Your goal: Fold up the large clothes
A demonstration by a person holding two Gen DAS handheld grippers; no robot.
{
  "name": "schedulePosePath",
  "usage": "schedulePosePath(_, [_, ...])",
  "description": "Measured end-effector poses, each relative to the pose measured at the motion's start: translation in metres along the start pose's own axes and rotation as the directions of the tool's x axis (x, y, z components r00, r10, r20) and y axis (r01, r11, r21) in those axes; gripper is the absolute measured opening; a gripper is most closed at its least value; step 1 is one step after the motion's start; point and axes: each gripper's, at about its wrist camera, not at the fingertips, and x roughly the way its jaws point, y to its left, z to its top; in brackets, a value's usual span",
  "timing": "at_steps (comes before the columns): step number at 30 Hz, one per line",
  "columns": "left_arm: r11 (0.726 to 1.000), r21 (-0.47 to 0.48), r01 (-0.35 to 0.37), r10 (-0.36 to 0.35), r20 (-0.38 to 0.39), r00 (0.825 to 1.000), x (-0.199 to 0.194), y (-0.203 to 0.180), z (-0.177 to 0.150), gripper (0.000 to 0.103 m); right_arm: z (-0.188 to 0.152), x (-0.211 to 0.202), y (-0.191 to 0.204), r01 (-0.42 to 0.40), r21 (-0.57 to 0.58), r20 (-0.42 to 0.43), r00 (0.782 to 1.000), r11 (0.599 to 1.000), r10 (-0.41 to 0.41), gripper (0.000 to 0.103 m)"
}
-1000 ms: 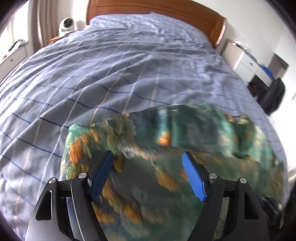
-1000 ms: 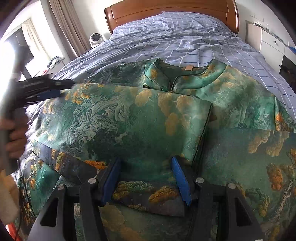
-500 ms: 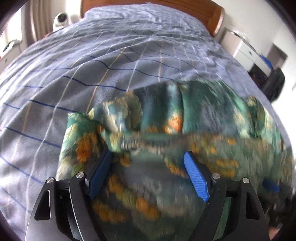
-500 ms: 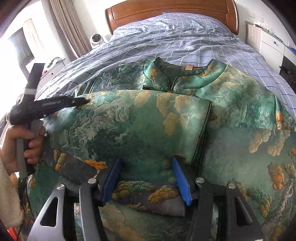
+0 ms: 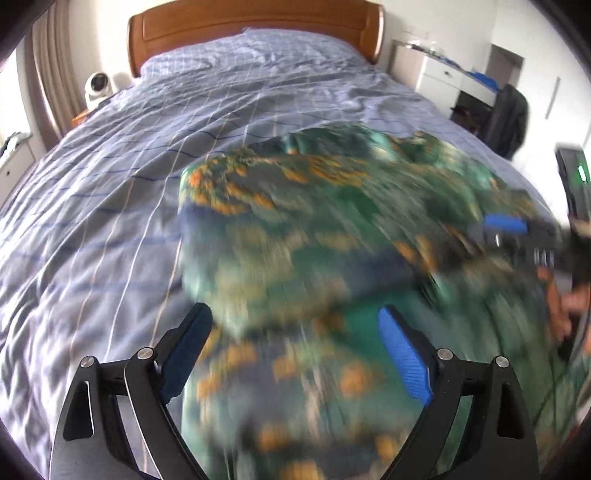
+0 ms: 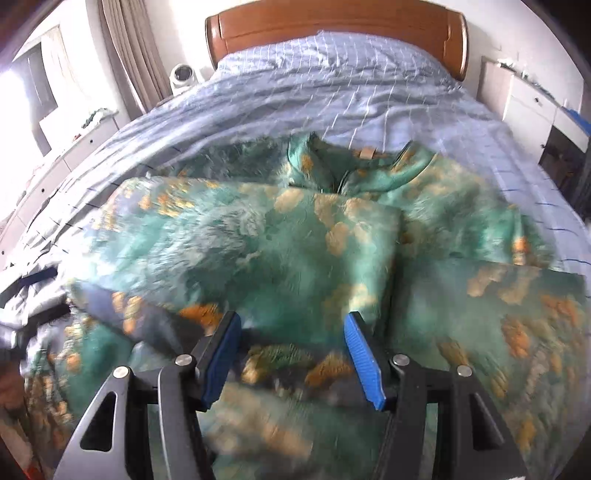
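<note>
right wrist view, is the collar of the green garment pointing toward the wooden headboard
Yes, the green garment lies with its collar at the far end, nearest the wooden headboard of the bed.

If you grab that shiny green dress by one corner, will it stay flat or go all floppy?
Probably floppy: the green dress already lies in soft folds and bulges on the bed. Its sheen suggests smooth cloth that may slip between pads. Being large, most would likely drag behind.
</note>
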Motion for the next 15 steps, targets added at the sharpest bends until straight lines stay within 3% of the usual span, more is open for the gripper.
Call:
schedulePosePath(2, [1.0, 0.021, -0.006, 0.005, 0.004, 1.0, -0.021, -0.004, -0.02, 0.094, -0.007, -0.021, 0.003, 0.0, 0.005, 0.02, 1.0, 1.0, 0.0, 0.077])
schedulePosePath(9, [1.0, -0.005, 0.0, 0.0, 0.006, 1.0, -0.075, -0.005, -0.076, 0.095, -0.059, -0.098, 0.01, 0.014, -0.048, 0.101, 0.995, 0.999, -0.009, 0.077])
schedulePosePath(15, [0.999, -0.03, -0.014, 0.013, -0.008, 1.0, -0.1, 0.002, -0.106, 0.095, -0.114, -0.142, -0.008, 0.062, -0.025, 0.109, 0.992, 0.998, -0.059, 0.077])
